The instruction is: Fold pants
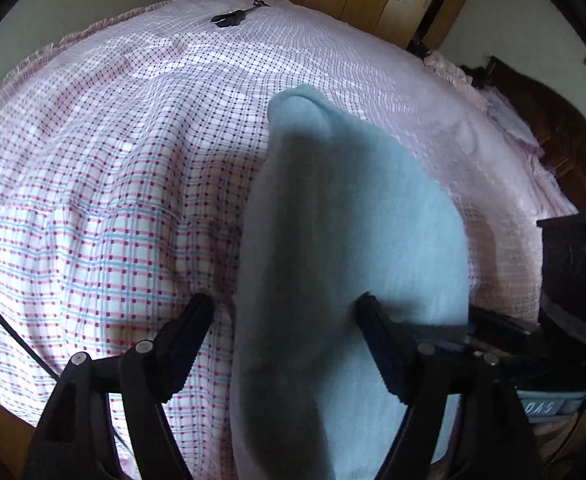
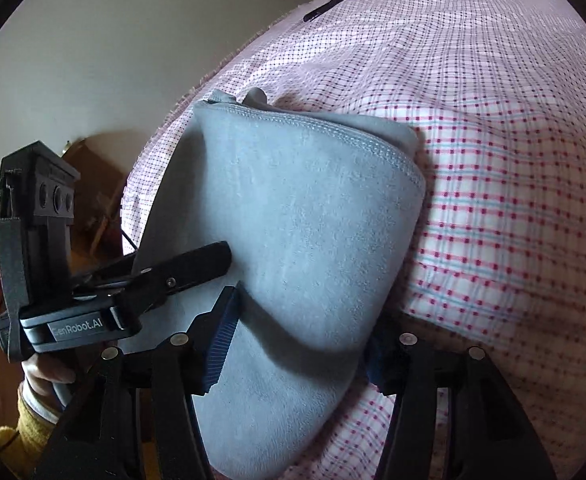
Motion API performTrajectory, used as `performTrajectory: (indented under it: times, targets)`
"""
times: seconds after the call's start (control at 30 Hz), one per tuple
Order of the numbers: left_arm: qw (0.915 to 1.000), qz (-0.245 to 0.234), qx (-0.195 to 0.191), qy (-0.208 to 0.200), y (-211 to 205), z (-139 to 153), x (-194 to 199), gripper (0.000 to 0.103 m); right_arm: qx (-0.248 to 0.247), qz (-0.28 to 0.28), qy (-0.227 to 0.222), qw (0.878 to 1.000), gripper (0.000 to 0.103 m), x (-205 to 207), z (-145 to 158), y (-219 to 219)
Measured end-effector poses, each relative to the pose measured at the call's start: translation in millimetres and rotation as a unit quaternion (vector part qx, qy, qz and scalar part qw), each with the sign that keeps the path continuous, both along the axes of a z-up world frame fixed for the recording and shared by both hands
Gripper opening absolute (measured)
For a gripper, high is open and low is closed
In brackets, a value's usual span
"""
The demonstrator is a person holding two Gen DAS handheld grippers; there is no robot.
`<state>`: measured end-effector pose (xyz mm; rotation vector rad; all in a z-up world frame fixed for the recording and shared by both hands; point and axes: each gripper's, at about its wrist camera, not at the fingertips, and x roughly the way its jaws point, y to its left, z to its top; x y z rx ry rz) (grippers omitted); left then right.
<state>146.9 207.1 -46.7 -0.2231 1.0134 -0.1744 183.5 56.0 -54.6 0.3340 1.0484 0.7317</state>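
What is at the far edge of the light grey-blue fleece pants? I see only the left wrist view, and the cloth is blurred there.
Observer: The right wrist view shows the light grey-blue fleece pants sharply: a double-stitched hem runs along the far edge.
Operator: Is the right tool holding the cloth?
Observer: No, the right tool is open. The folded pants bulge between its fingers, and its blue-padded finger touches the cloth.
Operator: Who holds the left tool?
Observer: A hand in a mustard-yellow knitted sleeve grips the handle of the left tool.
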Motion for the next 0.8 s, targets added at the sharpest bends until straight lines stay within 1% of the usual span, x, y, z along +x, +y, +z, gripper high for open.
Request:
performTrajectory:
  times: [0.03, 0.07, 0.1, 0.13, 0.23, 0.33, 0.4, 0.53, 0.6, 0.73, 0.8]
  targets:
    - [1.0, -0.001, -0.005, -0.004, 0.1, 0.0, -1.9, 0.073, 0.008, -0.002, 0.004, 1.0, 0.044, 0.2, 1.0, -0.9]
    - [0.9998, -0.003, -0.015, -0.01, -0.1, 0.4, -4.7, 0.065, 0.014, -0.004, 0.005, 1.0, 0.04, -1.0, 2.9, -3.4]
    - [0.9996, -0.005, -0.025, -0.014, 0.4, 1.0, -7.0, 0.054, 0.02, -0.004, 0.002, 1.0, 0.031, -4.4, 6.8, -8.2]
    - [0.9993, -0.001, -0.032, -0.018, -0.3, 1.2, -10.0, 0.054, 0.023, -0.002, -0.004, 1.0, 0.024, -6.6, 9.3, -9.9]
    - [0.9991, 0.007, -0.024, -0.034, -3.8, 4.0, -17.3, 0.05, 0.026, 0.011, -0.024, 0.999, 0.018, -17.3, 22.8, -11.6]
    - [0.9986, 0.015, -0.019, -0.046, -8.2, 13.3, -28.1, 0.047, 0.024, 0.025, -0.048, 0.998, 0.015, -29.1, 36.6, -9.6]
    - [0.9981, 0.023, -0.024, -0.052, -10.1, 19.4, -36.9, 0.045, 0.029, 0.035, -0.062, 0.997, 0.015, -40.1, 47.8, -16.6]
    - [0.997, 0.027, -0.044, -0.058, -14.3, 30.1, -47.0, 0.043, 0.05, 0.049, -0.064, 0.996, 0.015, -43.0, 60.9, -33.0]
    - [0.9968, 0.023, -0.044, -0.062, -22.3, 37.7, -51.7, 0.042, 0.059, 0.049, -0.065, 0.995, 0.015, -44.9, 66.2, -44.7]
    - [0.9963, 0.004, -0.029, -0.081, -48.1, 56.0, -54.6, 0.041, 0.073, 0.051, -0.071, 0.994, 0.015, -46.5, 82.5, -68.1]
    - [0.9953, -0.01, -0.022, -0.094, -65.4, 67.5, -56.6, 0.041, 0.086, 0.046, -0.074, 0.992, 0.015, -45.9, 93.1, -91.2]
